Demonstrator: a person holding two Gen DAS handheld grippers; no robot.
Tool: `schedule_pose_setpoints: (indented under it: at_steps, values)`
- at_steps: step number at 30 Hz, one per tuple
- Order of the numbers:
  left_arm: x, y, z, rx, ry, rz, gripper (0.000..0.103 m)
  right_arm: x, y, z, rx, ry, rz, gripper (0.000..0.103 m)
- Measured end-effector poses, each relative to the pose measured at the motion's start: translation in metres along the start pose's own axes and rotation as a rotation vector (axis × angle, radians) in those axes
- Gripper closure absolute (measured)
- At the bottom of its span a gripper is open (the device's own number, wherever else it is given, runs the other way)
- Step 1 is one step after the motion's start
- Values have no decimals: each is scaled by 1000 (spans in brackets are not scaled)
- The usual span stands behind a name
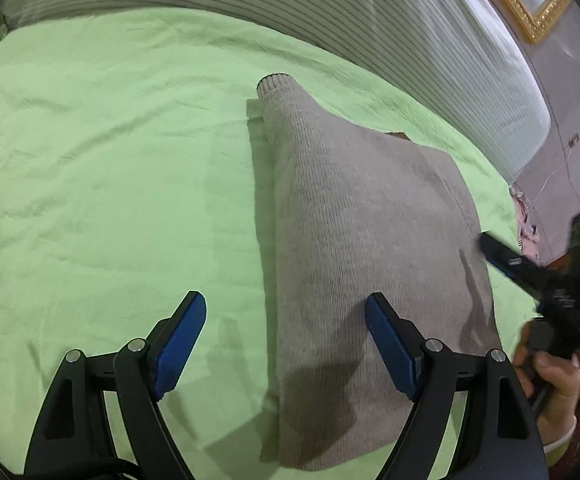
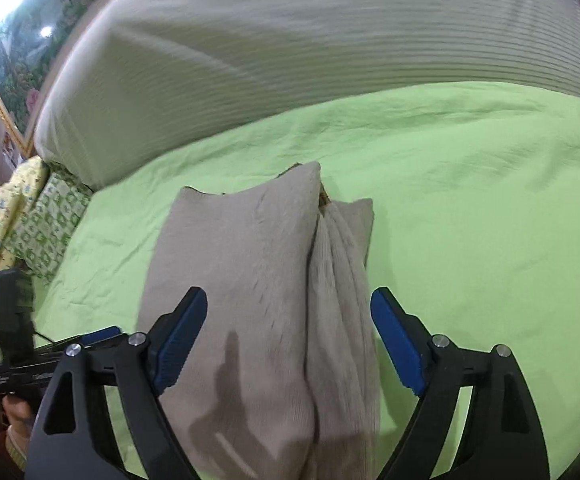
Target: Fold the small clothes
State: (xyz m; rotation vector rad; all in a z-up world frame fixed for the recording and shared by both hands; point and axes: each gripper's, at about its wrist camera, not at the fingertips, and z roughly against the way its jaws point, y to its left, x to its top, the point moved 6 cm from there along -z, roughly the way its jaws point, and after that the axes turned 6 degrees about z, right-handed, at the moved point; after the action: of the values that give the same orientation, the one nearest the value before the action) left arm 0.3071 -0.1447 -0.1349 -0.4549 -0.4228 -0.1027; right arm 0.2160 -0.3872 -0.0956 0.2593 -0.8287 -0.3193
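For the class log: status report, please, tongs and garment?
Left tongs open, empty. Right tongs open, empty, over sweater. Sweater folded on green sheet, sleeve laid over. Nothing in the way.

Bed (image 1: 90, 160) covered by wrinkled light-green sheet. One folded beige knit garment (image 1: 362, 240) lies flat on it. Patterned green-and-white bedding (image 2: 50, 224) bunched at the sheet's edge.
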Motion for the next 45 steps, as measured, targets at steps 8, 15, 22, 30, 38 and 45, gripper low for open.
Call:
schedule_pose_setpoints:
  at_steps: [8, 15, 22, 30, 38, 45]
  values:
    - [9, -10, -30, -43, 37, 26, 7, -25, -28, -38, 167, 73, -111, 57]
    - [12, -22, -57, -131, 81, 59, 38, -30, -22, -31, 189, 56, -132, 65]
    - [13, -19, -14, -145, -6, 71, 70, -23, 14, 1, 276, -19, -146, 68]
    - [15, 37, 92, -62, -144, 86, 72, -27, 99, 24, 499, -40, -155, 68]
    - [10, 109, 141, 83, -226, 65, 73, -41, 186, -15, 620, 10, -117, 68]
    - [-10, 154, 113, 96, -195, 69, 76, -69, 195, -61, 502, 96, -82, 65]
